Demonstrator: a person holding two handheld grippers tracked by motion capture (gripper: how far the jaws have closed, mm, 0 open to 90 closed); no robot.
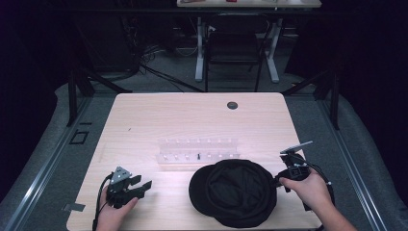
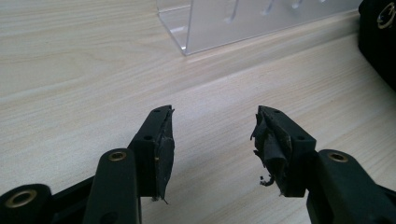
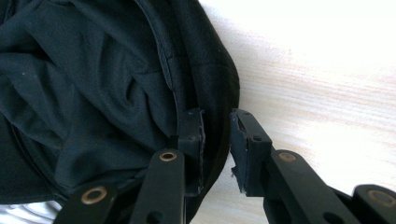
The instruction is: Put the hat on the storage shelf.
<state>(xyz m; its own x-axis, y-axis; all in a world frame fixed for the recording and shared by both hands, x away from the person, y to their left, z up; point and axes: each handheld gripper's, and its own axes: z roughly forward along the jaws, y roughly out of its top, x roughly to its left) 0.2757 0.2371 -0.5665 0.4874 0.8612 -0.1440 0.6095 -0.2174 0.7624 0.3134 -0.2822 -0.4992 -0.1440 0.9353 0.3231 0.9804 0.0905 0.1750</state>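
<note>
A black cap [image 1: 233,192] lies upside down on the wooden table [image 1: 192,115], near the front edge. My right gripper [image 1: 278,182] is at its right rim. In the right gripper view the cap's rim [image 3: 215,70] sits between the two jaws of that gripper [image 3: 217,123], one jaw inside the cap and one outside, nearly closed on the fabric. My left gripper [image 1: 144,185] rests low over the table at the front left, apart from the cap. It stands open [image 2: 212,126] with nothing but bare wood between its worn pads [image 2: 166,149].
A clear plastic rack [image 1: 197,154] with small pegs stands just behind the cap; its corner [image 2: 233,23] is ahead of the left gripper. A round dark grommet [image 1: 232,105] sits at the table's far edge. A chair and desk legs stand beyond the table.
</note>
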